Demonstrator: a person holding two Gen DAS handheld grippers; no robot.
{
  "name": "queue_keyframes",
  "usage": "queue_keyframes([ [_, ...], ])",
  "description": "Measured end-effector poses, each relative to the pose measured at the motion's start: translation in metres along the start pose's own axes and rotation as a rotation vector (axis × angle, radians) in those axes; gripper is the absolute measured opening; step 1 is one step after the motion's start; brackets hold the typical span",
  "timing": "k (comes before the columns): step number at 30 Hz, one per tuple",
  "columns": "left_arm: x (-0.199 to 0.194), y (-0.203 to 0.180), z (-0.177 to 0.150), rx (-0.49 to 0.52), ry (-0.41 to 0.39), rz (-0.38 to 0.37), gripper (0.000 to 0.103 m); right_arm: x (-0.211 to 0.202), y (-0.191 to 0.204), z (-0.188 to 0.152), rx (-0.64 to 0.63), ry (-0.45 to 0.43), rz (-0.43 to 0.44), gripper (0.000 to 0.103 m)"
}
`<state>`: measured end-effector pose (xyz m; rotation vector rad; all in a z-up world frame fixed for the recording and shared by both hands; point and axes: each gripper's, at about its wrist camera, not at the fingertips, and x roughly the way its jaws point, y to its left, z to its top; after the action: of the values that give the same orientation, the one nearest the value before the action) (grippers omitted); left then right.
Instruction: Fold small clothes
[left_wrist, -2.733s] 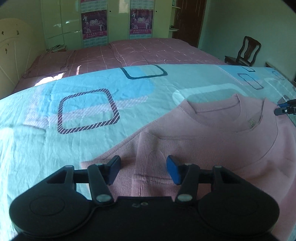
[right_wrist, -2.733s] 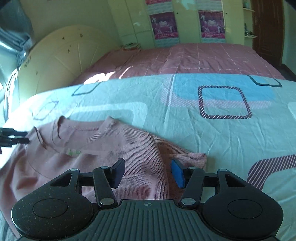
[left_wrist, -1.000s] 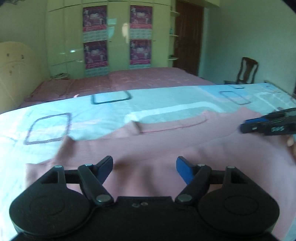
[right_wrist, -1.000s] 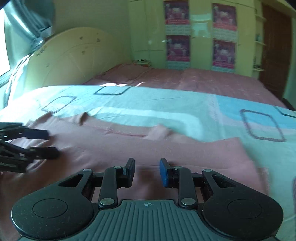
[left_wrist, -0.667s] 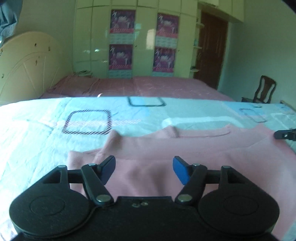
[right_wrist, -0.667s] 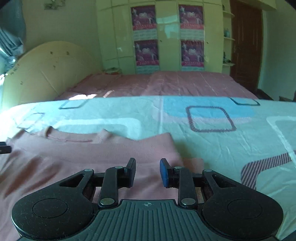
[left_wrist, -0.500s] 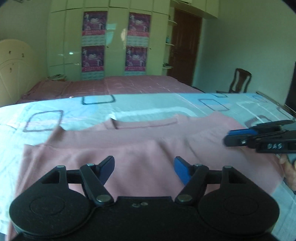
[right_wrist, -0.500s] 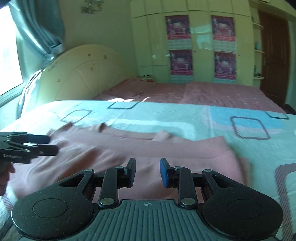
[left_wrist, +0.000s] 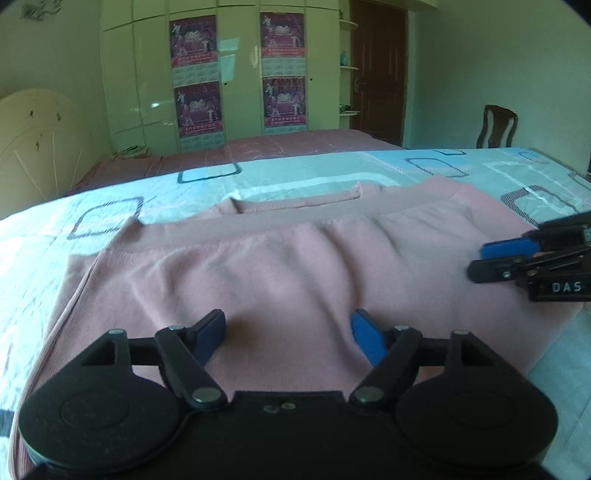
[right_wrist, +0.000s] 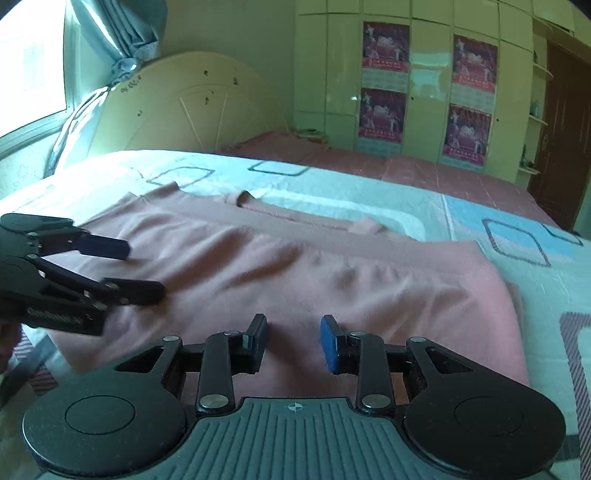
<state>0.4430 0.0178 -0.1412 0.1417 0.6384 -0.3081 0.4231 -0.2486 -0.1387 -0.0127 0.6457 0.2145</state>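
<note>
A pink sweater (left_wrist: 280, 258) lies folded on the bed, its lower half laid up over the top, neckline at the far edge. It also shows in the right wrist view (right_wrist: 332, 273). My left gripper (left_wrist: 288, 332) is open and empty, low over the near left part of the sweater. It also shows from the side in the right wrist view (right_wrist: 144, 269). My right gripper (right_wrist: 293, 338) is open with a narrower gap, empty, over the near right part. It also shows in the left wrist view (left_wrist: 480, 260).
The bed has a light blue sheet with square outlines (left_wrist: 332, 177). A pink bed (left_wrist: 258, 151) lies behind. A cream headboard (right_wrist: 184, 107) and window stand at left, a wardrobe with posters (left_wrist: 240, 74) at the back, a wooden chair (left_wrist: 496, 125) at right.
Both grippers drew back toward the near edge of the folded sweater. My right gripper's jaws have opened from nearly shut. The sweater lies flatter.
</note>
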Motion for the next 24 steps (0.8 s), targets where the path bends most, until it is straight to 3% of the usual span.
queue_keyframes([
  [6, -0.02, 0.041, -0.016, -0.062, -0.004, 0.049, 0.084, -0.029, -0.054, -0.026, 0.147, 0.036, -0.138, 0.03],
  [9, -0.025, 0.053, -0.021, -0.073, 0.001, 0.09, 0.084, -0.04, -0.07, -0.034, 0.185, 0.027, -0.153, 0.03],
  [16, -0.041, 0.071, -0.031, -0.123, 0.017, 0.155, 0.084, -0.054, -0.071, -0.036, 0.21, 0.032, -0.18, 0.03],
  [22, -0.066, 0.069, -0.034, -0.133, 0.007, 0.23, 0.076, -0.081, -0.06, -0.034, 0.229, -0.006, -0.236, 0.031],
  [24, -0.077, 0.059, -0.031, -0.151, -0.022, 0.19, 0.076, -0.09, -0.051, -0.031, 0.239, -0.029, -0.208, 0.031],
])
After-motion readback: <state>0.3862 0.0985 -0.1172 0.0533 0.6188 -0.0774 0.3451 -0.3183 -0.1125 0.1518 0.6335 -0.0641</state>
